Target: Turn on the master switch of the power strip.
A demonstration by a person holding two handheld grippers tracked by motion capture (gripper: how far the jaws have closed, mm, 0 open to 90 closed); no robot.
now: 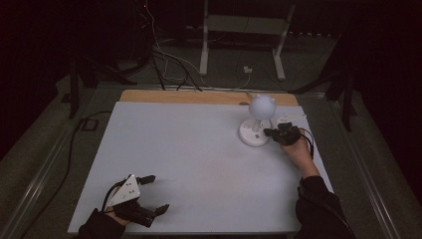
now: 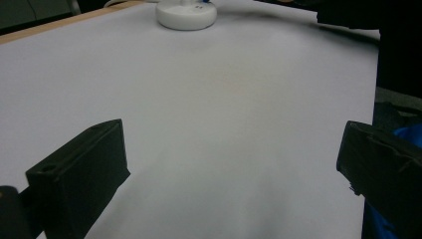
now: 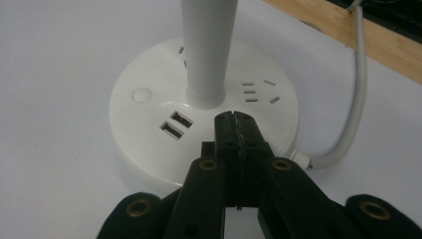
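Observation:
A white desk lamp stands at the far right of the white table (image 1: 199, 159), with a round socket base (image 1: 254, 135) and a globe head (image 1: 262, 105). My right gripper (image 1: 269, 132) is shut with nothing between its jaws. In the right gripper view its joined tips (image 3: 234, 120) lie over the base (image 3: 144, 149), just right of two USB ports (image 3: 174, 124) and in front of the stem (image 3: 206, 50). I cannot tell if they touch it. A round button (image 3: 142, 93) sits on the left. My left gripper (image 1: 157, 193) rests open at the near left corner.
The lamp's white cable (image 3: 356, 99) runs off the base to the right toward a wooden strip (image 1: 199, 96) along the far edge. Beyond the table are floor cables (image 1: 164, 59) and a white stand (image 1: 244, 30). The left gripper view holds the lamp base (image 2: 186, 15) far ahead.

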